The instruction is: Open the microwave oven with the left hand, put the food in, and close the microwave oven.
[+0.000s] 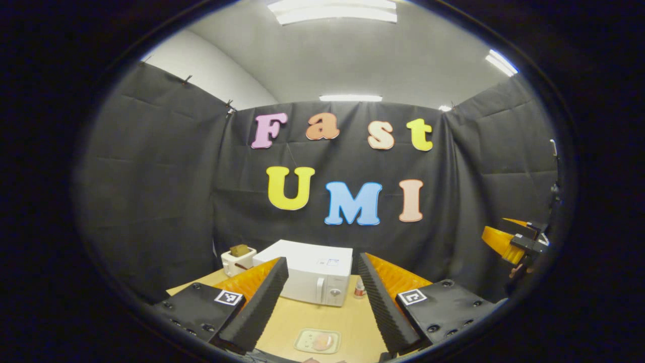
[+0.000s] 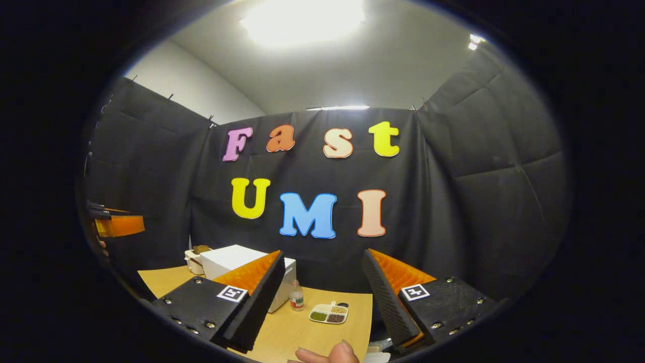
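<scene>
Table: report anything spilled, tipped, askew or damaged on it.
Nothing stands out. The microwave sits upright with its door shut, the toaster beside it holds a slice of bread, the small bottle stands upright, and the food tray and the divided dish lie flat on the table. No spill shows.
</scene>
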`<state>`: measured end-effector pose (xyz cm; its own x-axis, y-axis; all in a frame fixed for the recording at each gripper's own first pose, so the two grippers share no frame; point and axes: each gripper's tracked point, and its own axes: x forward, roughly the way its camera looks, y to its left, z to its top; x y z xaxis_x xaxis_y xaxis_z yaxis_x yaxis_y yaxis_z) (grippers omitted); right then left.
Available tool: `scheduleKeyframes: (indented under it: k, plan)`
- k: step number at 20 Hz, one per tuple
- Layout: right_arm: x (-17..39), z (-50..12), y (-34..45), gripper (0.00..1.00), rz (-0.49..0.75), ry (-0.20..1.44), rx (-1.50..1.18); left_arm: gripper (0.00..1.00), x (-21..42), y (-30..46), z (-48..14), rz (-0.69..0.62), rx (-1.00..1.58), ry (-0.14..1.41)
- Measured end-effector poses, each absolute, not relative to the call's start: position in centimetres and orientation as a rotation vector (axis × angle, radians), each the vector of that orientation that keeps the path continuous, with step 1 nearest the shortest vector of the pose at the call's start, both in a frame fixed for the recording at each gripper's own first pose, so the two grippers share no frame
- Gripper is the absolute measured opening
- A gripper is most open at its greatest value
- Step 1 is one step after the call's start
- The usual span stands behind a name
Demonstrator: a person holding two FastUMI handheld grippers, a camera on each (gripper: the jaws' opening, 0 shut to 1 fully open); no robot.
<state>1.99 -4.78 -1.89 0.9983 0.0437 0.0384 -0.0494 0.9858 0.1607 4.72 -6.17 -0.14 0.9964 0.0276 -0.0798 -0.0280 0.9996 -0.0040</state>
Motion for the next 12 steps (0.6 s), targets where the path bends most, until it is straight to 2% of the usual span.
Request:
scheduleKeyframes:
  k: [3, 8, 12]
  plan:
    - [1.9, -2.6, -5.2, 0.95, 0.057, -0.016, 0.188, 0.92, 6.3, -8.5, -0.3, -0.006, 0.010, 0.072]
    - [1.9, -3.8, -8.5, 0.95, -0.043, 0.007, 0.179, 0.93, 9.7, -9.9, -5.5, -0.065, 0.009, 0.156]
    - [3.3, -5.3, -9.5, 0.95, -0.108, 0.070, 0.178, 0.98, 14.6, -9.4, -9.9, -0.103, -0.041, 0.191]
